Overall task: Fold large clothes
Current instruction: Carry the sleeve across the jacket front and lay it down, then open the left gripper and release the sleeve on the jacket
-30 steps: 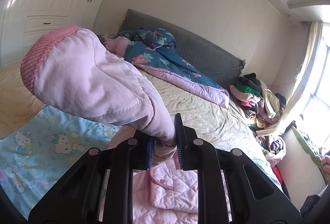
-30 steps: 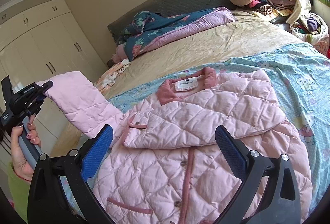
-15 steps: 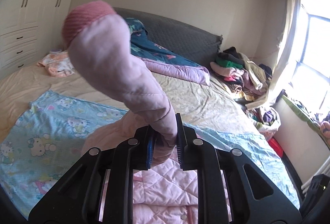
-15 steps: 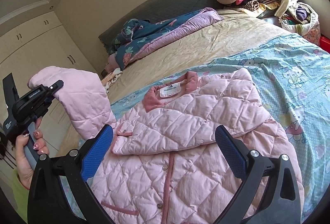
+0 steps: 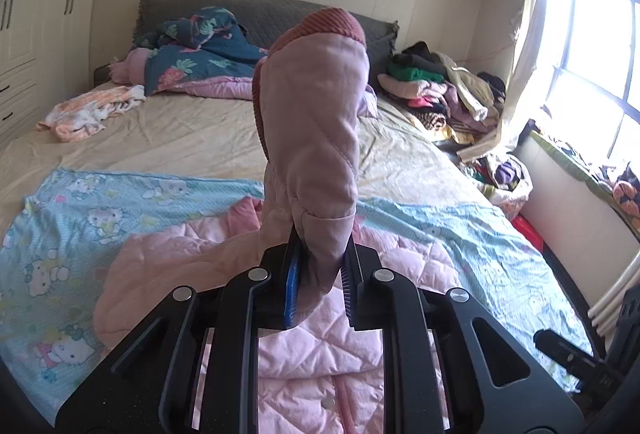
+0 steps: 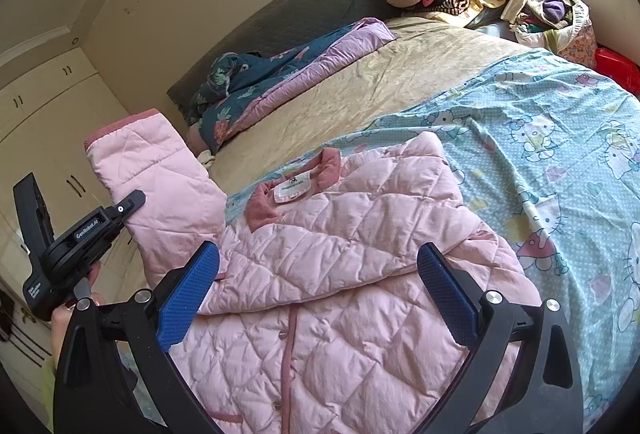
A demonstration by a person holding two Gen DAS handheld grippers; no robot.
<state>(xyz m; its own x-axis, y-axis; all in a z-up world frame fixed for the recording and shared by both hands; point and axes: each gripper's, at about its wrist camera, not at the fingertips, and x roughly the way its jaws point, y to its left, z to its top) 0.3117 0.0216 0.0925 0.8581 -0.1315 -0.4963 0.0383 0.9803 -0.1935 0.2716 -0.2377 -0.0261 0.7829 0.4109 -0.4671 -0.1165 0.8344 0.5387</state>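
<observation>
**Q:** So, what lies where, from the largest item down?

**A:** Largest is the bed [image 6: 420,74], its near half covered by a blue cartoon-print sheet [image 6: 560,138]. On that sheet lies my pink quilted jacket [image 6: 360,274], front up, collar [image 6: 320,170] toward the headboard, one side panel already turned in over the chest. Smaller again is its sleeve [image 5: 312,138], lifted clear of the body, ribbed cuff [image 5: 332,22] uppermost. Smallest are my tools: the left gripper [image 5: 318,286] is clamped on the sleeve partway up, padding bunched between the pads; the right gripper [image 6: 316,298] hovers over the jacket front, jaws wide, holding nothing.

**Q:** How do you judge the jacket will handle?

**A:** Soft, puffy and light for its bulk, I judge. The quilting gives enough body that the raised sleeve holds a curve rather than hanging limp, so folds will likely spring back unless pressed flat. The shell looks smooth and may slide in a shallow pinch.

**Q:** Where is the best hold?

**A:** At stitched seams, the cuff, the hem or the collar edge, where layers are firm, taking a deep bite of fabric.
</observation>
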